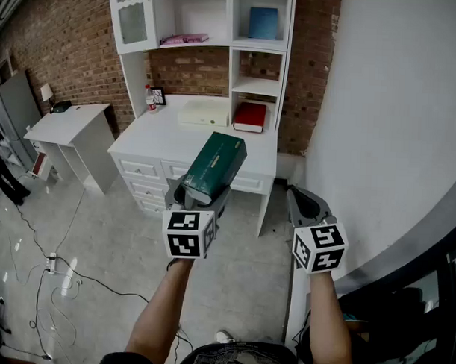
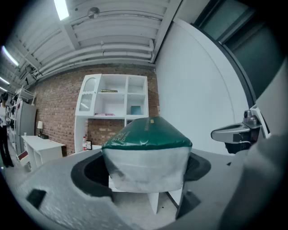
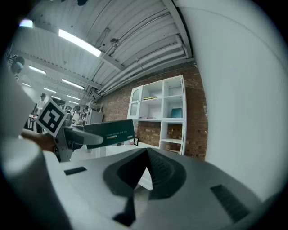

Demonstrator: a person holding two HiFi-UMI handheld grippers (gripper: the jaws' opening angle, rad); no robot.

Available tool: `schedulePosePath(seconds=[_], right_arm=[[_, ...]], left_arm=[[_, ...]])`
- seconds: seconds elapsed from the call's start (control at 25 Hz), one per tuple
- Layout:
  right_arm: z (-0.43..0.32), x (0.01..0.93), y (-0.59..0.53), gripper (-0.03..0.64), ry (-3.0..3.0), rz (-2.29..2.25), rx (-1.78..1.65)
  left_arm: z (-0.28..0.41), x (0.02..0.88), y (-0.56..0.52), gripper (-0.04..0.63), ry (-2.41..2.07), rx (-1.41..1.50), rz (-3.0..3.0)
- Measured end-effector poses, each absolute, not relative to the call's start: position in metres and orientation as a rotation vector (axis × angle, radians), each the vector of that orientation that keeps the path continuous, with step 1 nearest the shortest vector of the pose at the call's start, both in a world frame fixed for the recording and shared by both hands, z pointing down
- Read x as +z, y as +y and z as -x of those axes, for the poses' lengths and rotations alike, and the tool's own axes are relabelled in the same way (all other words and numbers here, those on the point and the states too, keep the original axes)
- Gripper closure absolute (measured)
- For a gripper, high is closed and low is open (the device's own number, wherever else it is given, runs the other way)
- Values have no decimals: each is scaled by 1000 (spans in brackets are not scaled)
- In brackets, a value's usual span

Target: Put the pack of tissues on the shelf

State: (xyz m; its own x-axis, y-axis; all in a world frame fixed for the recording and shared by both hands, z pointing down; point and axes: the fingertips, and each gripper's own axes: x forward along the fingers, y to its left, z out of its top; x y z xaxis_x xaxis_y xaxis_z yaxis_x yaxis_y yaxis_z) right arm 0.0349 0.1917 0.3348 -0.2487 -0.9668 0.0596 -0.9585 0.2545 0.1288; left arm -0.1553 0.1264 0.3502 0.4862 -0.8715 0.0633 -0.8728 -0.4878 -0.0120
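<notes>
- Pack [image 1: 213,168]: green wrap, white near end. That near end sits between the jaws of the left gripper [image 1: 200,199], which stand wide and press on its sides.
- Long axis runs away from the person, with the far end tilted up toward the shelf [image 1: 255,44].
- Pack is in the air in front of the desk [image 1: 151,141], touching neither the desk nor the shelf.
- Pale print and a small gold patch run along the pack's side, too small to read.
- Right gripper [image 1: 305,206]: jaws together, nothing between them. It is held beside the left one, near the white wall [image 1: 387,108].
- Shelf holds a blue book [image 1: 263,23] in its top right compartment and a pink item [image 1: 184,39] to the left of that.
- Red book [image 1: 250,116] and white box [image 1: 203,113] lie on the desk under the shelf.
</notes>
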Motion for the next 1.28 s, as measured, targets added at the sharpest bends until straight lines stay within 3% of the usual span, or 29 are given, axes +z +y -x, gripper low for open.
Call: schedulePosePath(seconds=[0.64, 1.28], right_arm=[[-6, 337, 172, 612, -2394, -1833, -67], [-68, 344, 42, 612, -2452, -1864, -56]], left_arm=[[179, 360, 103, 147, -1543, 74, -2677], [143, 351, -22, 147, -1632, 99, -2665]])
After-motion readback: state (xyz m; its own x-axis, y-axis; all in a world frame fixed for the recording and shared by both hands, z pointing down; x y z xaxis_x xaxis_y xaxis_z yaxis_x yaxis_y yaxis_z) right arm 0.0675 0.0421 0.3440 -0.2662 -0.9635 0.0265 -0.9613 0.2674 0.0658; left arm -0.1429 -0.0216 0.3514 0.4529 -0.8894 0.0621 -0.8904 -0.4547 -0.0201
